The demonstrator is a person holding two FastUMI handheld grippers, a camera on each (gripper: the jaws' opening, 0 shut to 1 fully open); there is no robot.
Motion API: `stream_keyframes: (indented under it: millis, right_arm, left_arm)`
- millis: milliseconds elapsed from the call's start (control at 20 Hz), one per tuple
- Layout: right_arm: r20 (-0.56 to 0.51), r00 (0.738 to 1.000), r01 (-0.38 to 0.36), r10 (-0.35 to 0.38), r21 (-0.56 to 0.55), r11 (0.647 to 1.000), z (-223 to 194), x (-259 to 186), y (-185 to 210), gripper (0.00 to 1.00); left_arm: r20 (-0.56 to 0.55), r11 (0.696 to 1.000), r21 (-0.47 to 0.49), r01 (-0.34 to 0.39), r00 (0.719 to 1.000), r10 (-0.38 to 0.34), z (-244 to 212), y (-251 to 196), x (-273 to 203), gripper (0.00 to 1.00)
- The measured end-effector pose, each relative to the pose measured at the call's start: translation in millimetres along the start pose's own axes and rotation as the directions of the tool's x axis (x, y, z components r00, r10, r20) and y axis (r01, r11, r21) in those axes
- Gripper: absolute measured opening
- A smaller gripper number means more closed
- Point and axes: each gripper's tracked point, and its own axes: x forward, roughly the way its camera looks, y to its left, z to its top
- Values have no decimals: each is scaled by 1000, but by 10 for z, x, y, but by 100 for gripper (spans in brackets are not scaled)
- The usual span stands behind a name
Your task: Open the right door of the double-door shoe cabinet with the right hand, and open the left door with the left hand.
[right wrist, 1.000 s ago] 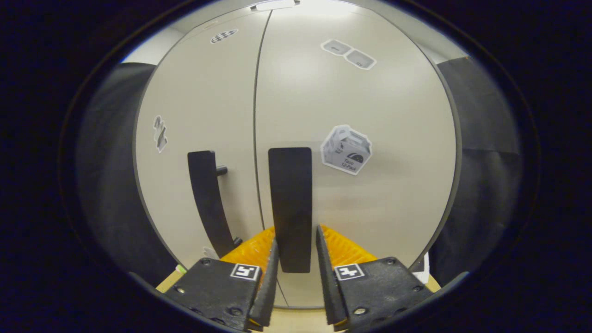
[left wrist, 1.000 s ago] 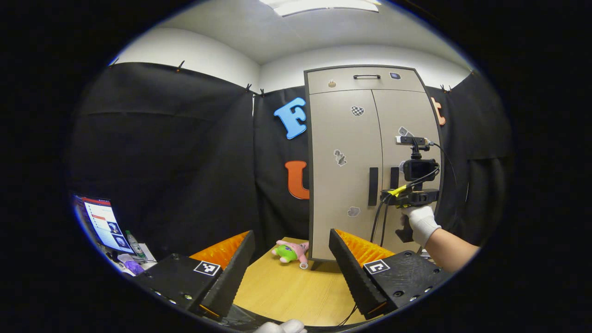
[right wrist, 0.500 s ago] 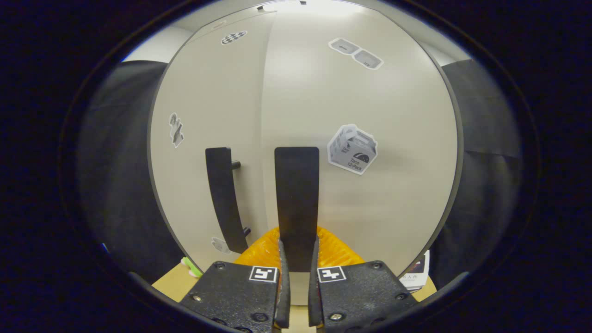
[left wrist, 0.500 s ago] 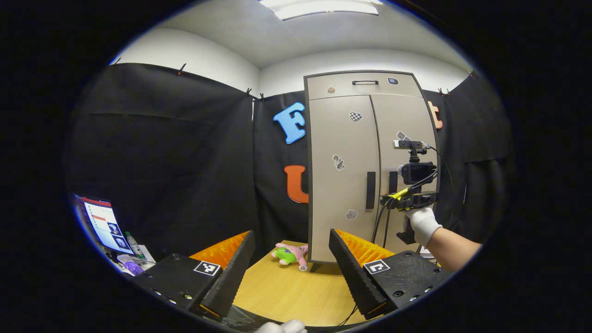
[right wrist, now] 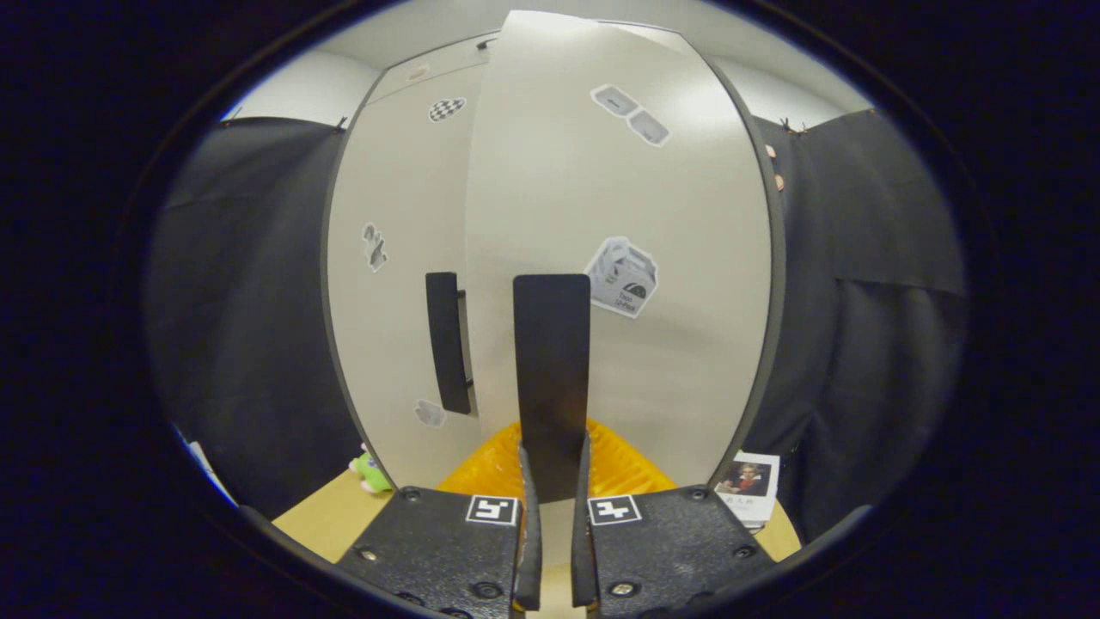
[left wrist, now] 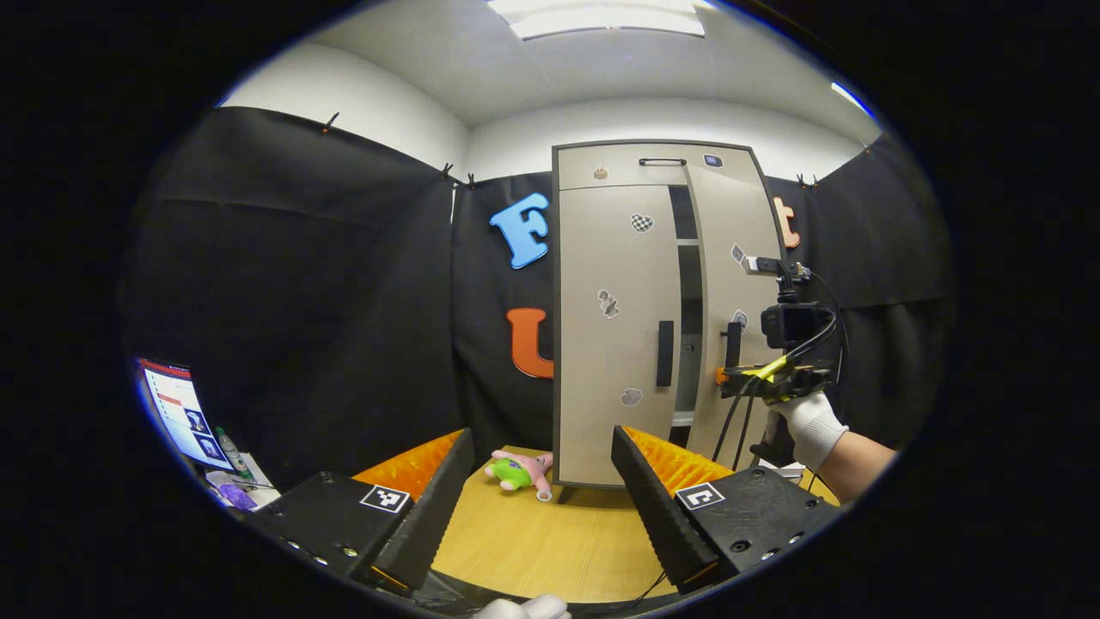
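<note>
**Right door coming open, left door waiting**

Your right gripper (right wrist: 550, 481) is clamped on the black vertical bar handle (right wrist: 552, 370) at frame centre, and the beige cabinet's right door (right wrist: 619, 258) stands ajar. Swing it wider. Your left gripper (left wrist: 541, 499) hangs spread and empty, well short of the closed beige left door (left wrist: 606, 344); reach next for its black handle (left wrist: 664, 352).

Plush toy (left wrist: 516, 470) lies on table (left wrist: 550, 550), left of cabinet (left wrist: 601, 344).

Cabinet doors (right wrist: 619, 344) smooth matt, perhaps laminate; table (left wrist: 550, 542) light wood grain.
</note>
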Motion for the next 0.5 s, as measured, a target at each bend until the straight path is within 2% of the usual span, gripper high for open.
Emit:
stream_keyframes:
  millis: [500]
  right_arm:
    - [15, 997, 80, -81, 28, 996, -106, -766, -652, 13]
  left_arm:
    - [7, 992, 8, 129, 992, -130, -30, -340, -62, 97]
